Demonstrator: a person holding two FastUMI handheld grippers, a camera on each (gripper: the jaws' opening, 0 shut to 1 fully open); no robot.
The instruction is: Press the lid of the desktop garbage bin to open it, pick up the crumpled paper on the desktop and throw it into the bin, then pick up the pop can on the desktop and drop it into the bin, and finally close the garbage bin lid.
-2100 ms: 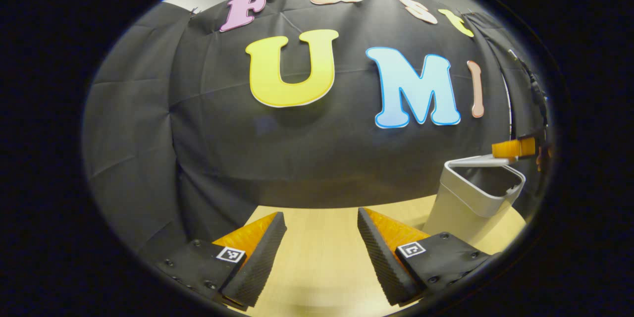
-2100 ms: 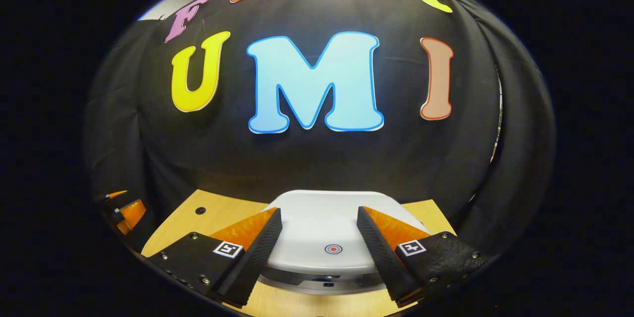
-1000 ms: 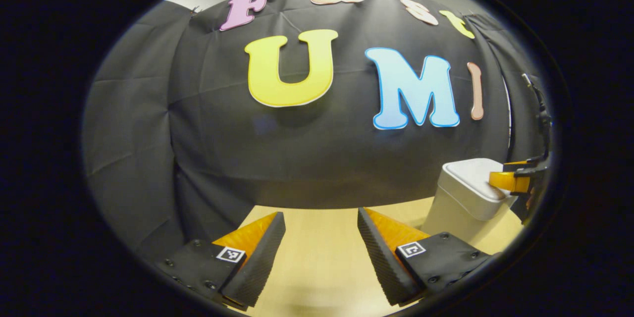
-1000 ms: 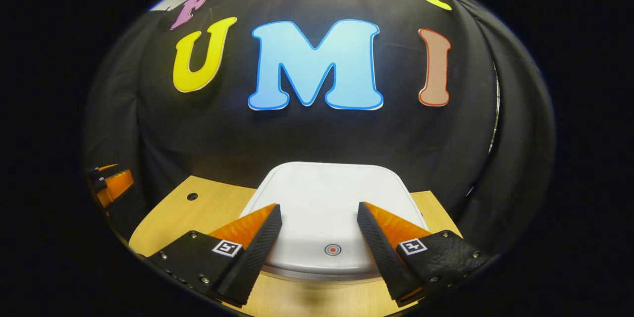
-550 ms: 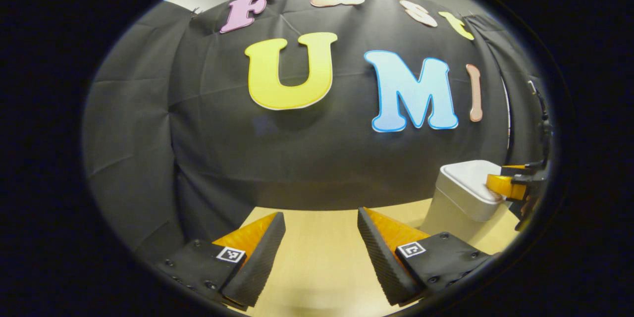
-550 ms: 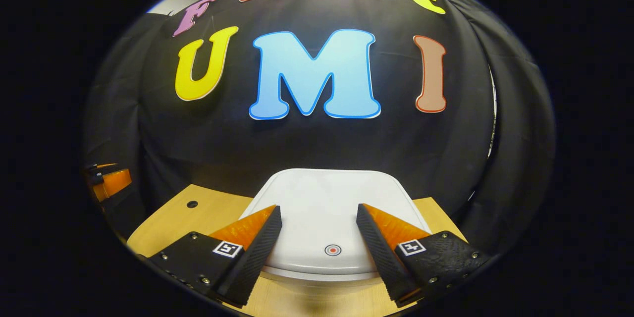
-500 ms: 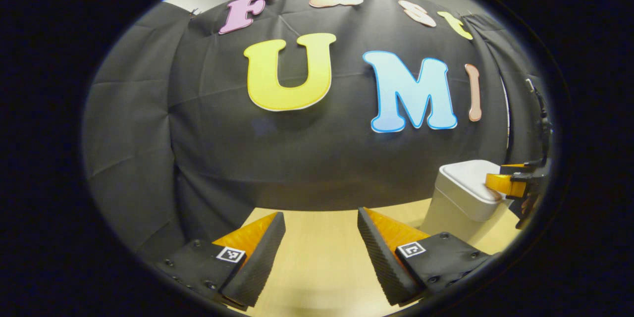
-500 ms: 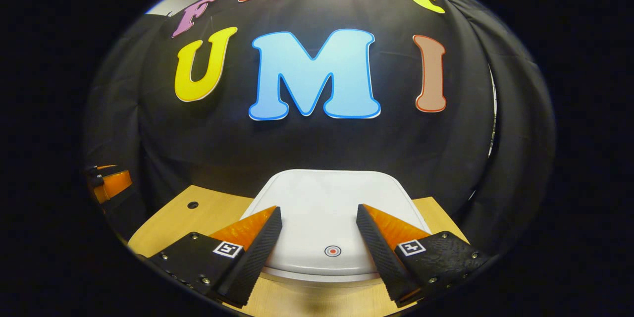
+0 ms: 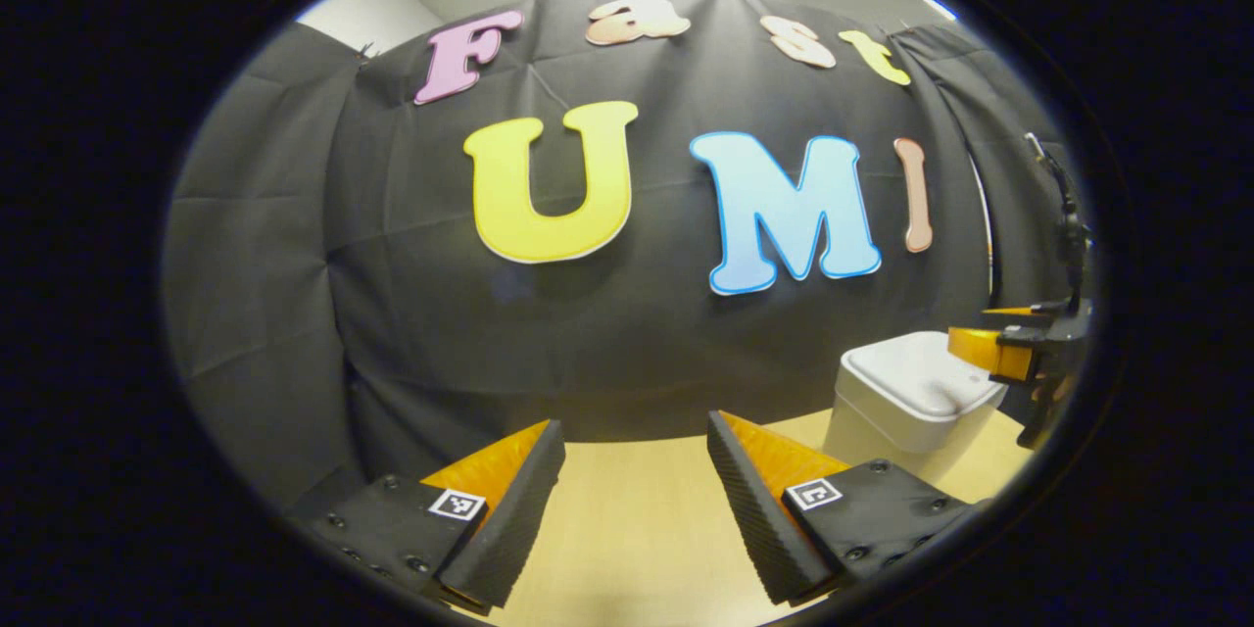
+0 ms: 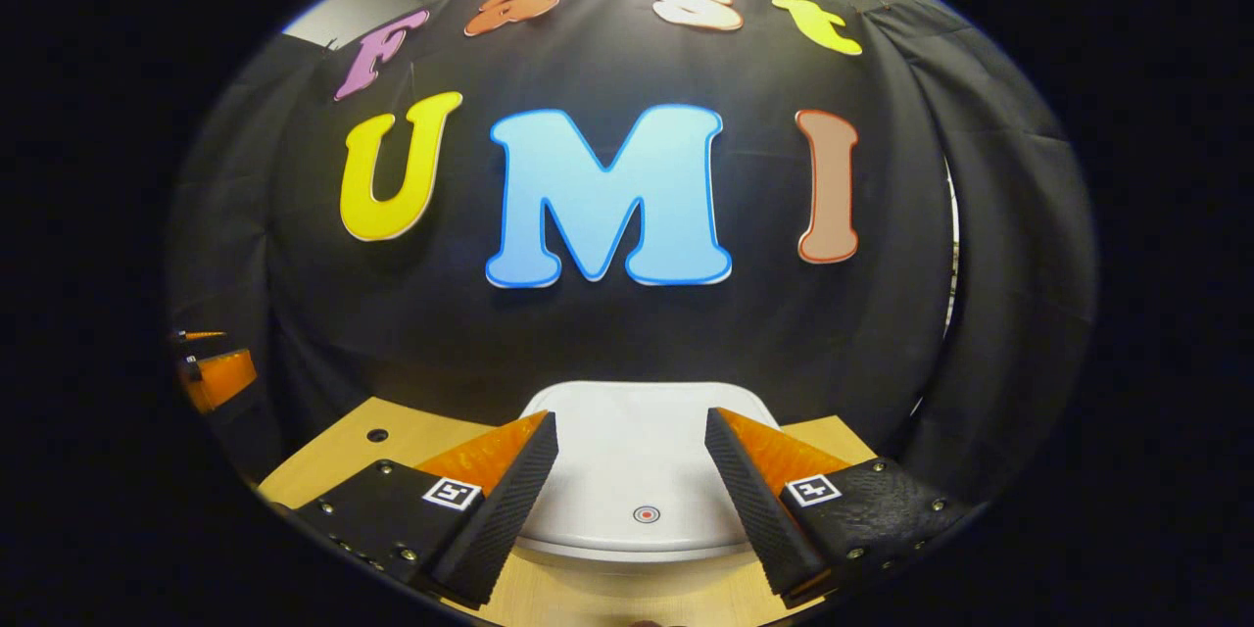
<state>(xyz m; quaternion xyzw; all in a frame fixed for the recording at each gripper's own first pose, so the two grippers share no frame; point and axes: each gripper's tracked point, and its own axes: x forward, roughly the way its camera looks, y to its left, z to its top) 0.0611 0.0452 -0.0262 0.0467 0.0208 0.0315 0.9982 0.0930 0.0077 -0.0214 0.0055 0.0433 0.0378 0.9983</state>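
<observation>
The white desktop bin (image 9: 906, 407) stands on the wooden table (image 9: 637, 529) at the right of the left gripper view, with its lid (image 10: 627, 456) down flat. A small red dot mark (image 10: 646, 514) sits near the lid's front edge. My right gripper (image 10: 629, 417) hovers open over that front edge, its fingers straddling the lid's middle with nothing between them. In the left gripper view the right gripper (image 9: 985, 333) sits just over the bin's right rim. My left gripper (image 9: 635, 423) is open and empty above bare tabletop, left of the bin.
The black cloth wall rises right behind the bin and the table's back edge. A small round hole (image 10: 377, 434) is in the tabletop to the left of the bin. The left gripper (image 10: 208, 358) shows at the far left of the right gripper view.
The lid, raised two seconds ago, has been pushed down flat under the right gripper. Since then the right gripper has lifted slightly off it, and both views have tilted up a little.
</observation>
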